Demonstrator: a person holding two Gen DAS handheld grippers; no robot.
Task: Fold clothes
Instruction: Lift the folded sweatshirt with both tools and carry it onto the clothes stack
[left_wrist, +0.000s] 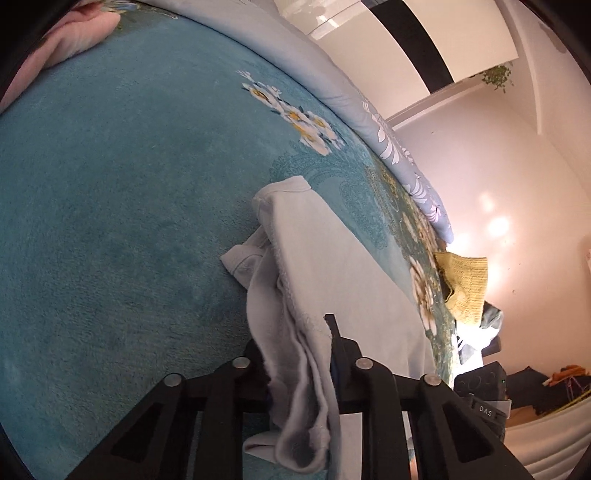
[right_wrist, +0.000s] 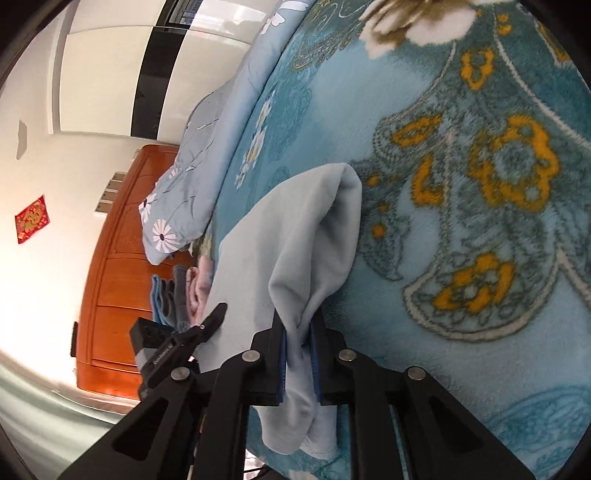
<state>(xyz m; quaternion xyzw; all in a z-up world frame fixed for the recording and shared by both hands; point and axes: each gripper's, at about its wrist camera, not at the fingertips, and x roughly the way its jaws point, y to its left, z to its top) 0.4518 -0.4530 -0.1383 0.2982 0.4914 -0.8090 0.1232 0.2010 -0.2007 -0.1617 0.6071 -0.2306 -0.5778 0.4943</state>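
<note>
So the bed is covered with a fuzzy teal blanket (left_wrist: 110, 206) printed with white and yellow flowers plus paisley, and a light blue floral quilt (left_wrist: 391, 136) is bunched along its far edge. White walls and an orange wooden cabinet (right_wrist: 122, 266) sit beyond it. The pale grey garment (left_wrist: 332, 266), soft and fleecy, lies on the blanket with its long axis running away from both cameras. The left tool (left_wrist: 295, 347) is clamped on a bunched seam edge, and the right tool (right_wrist: 298, 332) is pinched tight on a folded corner. A pink cloth (left_wrist: 66, 37) sits far left.
</note>
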